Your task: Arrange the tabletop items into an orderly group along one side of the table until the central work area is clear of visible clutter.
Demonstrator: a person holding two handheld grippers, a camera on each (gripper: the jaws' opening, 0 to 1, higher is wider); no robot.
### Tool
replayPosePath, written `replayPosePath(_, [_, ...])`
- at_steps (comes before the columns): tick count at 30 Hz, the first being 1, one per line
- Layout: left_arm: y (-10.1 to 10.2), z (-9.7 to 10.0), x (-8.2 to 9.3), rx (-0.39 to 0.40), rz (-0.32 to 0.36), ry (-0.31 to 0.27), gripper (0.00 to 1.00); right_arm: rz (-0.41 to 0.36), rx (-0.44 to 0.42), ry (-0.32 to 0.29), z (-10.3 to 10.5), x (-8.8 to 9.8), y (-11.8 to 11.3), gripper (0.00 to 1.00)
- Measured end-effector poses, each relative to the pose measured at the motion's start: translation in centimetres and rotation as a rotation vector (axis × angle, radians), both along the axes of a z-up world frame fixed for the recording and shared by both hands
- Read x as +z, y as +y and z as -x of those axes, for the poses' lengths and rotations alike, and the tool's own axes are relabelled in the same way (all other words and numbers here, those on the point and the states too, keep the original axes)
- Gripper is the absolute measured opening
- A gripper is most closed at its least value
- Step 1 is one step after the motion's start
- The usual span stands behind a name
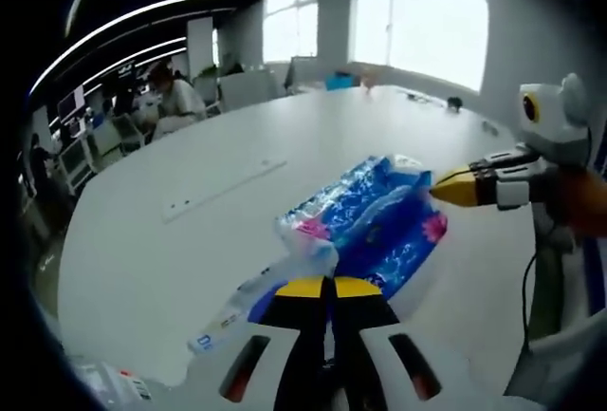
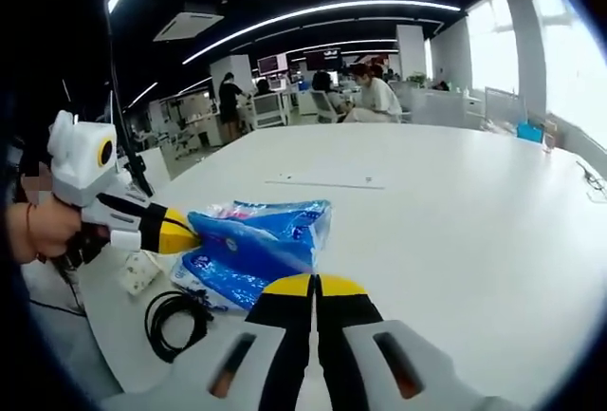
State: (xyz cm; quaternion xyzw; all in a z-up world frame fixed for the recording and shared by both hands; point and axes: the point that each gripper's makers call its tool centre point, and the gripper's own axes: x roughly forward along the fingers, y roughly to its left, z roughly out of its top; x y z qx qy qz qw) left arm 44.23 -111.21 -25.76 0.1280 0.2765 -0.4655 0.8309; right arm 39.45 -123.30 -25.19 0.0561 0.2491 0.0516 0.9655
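Left gripper (image 1: pixel 328 287): jaws together, tips at the crumpled end of the blue tissue pack (image 1: pixel 375 221), apparently pinching its wrapper. Right gripper (image 2: pixel 317 285): jaws together, nothing between them, just short of the pack. The pack lies near the table's (image 2: pixel 455 221) near edge. Beside it, at that edge, sit a coiled black cable (image 2: pixel 175 319) and a small white adapter (image 2: pixel 138 271). The broad white tabletop beyond lies open to its far edge.

Beyond the jaws, past the far table edge, a seated person in white (image 2: pixel 377 98) worked at desks; a standing person (image 2: pixel 229 98) stood further left. Bright windows (image 1: pixel 432 17) lined the far wall.
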Motion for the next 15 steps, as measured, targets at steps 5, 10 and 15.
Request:
replayPosePath(5, [-1.7, 0.3, 1.1, -0.018, 0.008, -0.016, 0.00, -0.004, -0.025, -0.011, 0.7, 0.9, -1.6, 0.00])
replayPosePath(10, [-3.3, 0.9, 1.9, -0.031, 0.025, -0.014, 0.00, 0.005, -0.043, -0.025, 1.2, 1.9, -3.3, 0.00])
replayPosePath(15, [-4.8, 1.6, 2.2, -0.042, 0.040, -0.006, 0.00, 0.022, -0.054, -0.034, 1.8, 2.6, -4.7, 0.00])
